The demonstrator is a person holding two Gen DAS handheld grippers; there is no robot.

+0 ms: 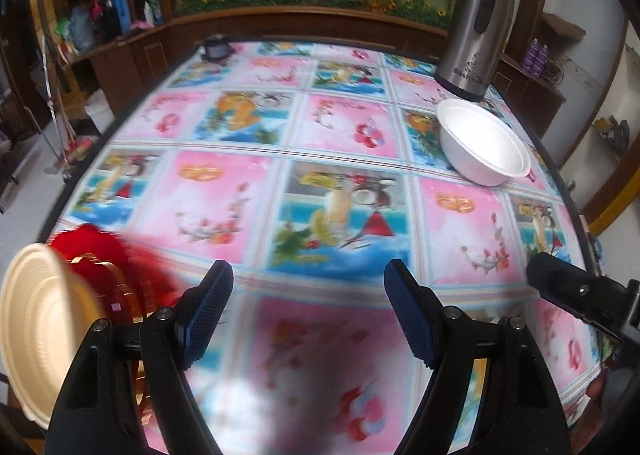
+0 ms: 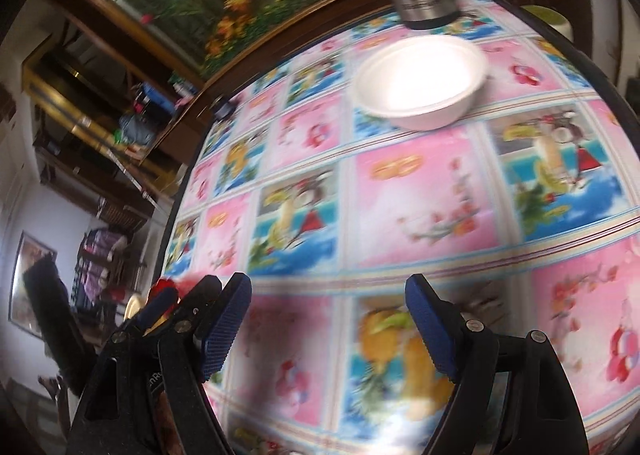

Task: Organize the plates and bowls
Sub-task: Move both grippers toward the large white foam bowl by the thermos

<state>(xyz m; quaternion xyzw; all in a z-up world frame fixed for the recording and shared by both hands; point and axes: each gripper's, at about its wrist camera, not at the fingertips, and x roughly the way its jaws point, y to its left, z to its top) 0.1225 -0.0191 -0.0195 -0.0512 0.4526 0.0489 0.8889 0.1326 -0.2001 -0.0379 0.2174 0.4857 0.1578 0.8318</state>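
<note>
A white bowl [image 1: 484,143] stands on the table's far right, in front of a steel flask; it also shows in the right wrist view [image 2: 420,83]. A cream plate [image 1: 40,327] and a red plate with gold trim [image 1: 100,259] sit at the table's near left corner, beside my left gripper. My left gripper [image 1: 308,307] is open and empty above the tablecloth. My right gripper [image 2: 328,327] is open and empty, well short of the white bowl. Part of the right gripper shows in the left wrist view [image 1: 576,295] at the right edge.
A steel vacuum flask [image 1: 476,31] stands at the far right of the table, just behind the bowl. A small dark object [image 1: 216,47] sits at the far left edge. The table [image 1: 344,127] wears a pink and blue patterned cloth. Wooden shelving surrounds it.
</note>
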